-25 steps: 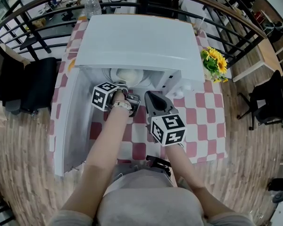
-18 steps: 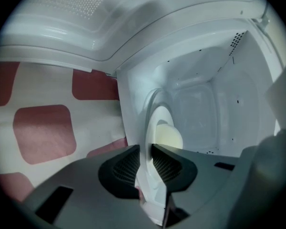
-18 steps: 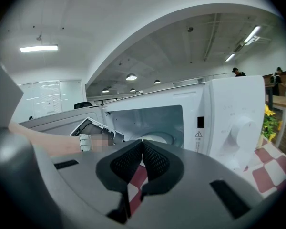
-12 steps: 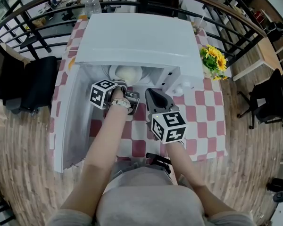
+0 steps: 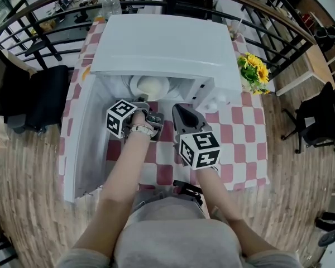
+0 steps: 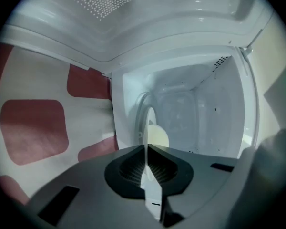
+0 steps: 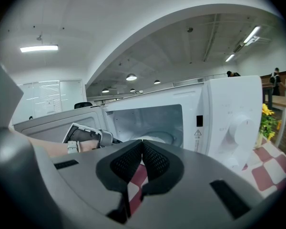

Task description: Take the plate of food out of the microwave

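We see the left forearm (image 5: 120,177) stretched forward from the body to the mouth of the open microwave (image 5: 162,43), with the left hand (image 5: 137,125) just at its threshold. The left claw (image 6: 146,149) is rolled onto its side, so in its own view the oven cavity appears turned. Its jaws are closing tight on the near rim of the plate (image 5: 134,87), whose thin white edge runs between the pads. The plate sits inside the microwave on the cavity floor, carrying a pale yellow mound of food (image 5: 154,86).

The right forearm (image 5: 218,197) is bent closer to the body. The right claw (image 7: 143,144) is held just beside the left one, on its right, above the red-and-white checked bench (image 5: 240,133) in front of the microwave. We find its jaws pressed together with nothing between them, and it is apart from the plate. Its marker cube (image 5: 199,149) faces up toward us.

The microwave door (image 5: 86,144) hangs wide open at the left. A bunch of sunflowers (image 5: 254,74) stands on the bench to the right of the oven.
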